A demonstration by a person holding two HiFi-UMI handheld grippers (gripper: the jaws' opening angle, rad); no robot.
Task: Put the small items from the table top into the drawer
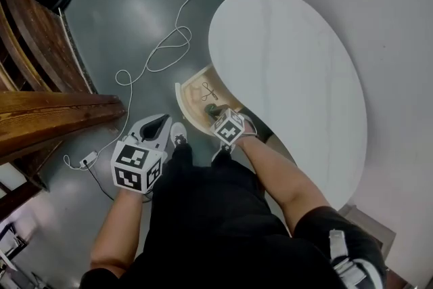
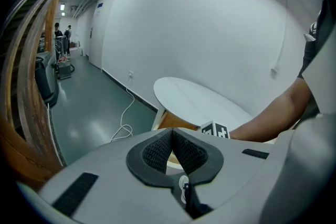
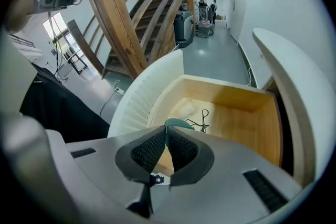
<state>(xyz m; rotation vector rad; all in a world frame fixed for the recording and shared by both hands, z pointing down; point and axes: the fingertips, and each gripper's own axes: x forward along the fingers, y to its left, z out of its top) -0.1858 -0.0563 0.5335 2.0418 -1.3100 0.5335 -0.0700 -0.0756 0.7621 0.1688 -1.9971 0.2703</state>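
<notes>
Right gripper view — right gripper (image 3: 166, 132) pinches teal item (image 3: 179, 123) over drawer (image 3: 247, 113); left gripper (image 2: 172, 134) closed.

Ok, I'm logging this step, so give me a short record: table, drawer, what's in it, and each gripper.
table: white oval top
drawer: open, under the table's edge, wooden inside, ribbed white front
in drawer: black wire item lying on the drawer floor
right gripper: over the drawer, shut on a thin teal item
left gripper: shut, nothing between its jaws, over the floor to the left of the drawer
</notes>
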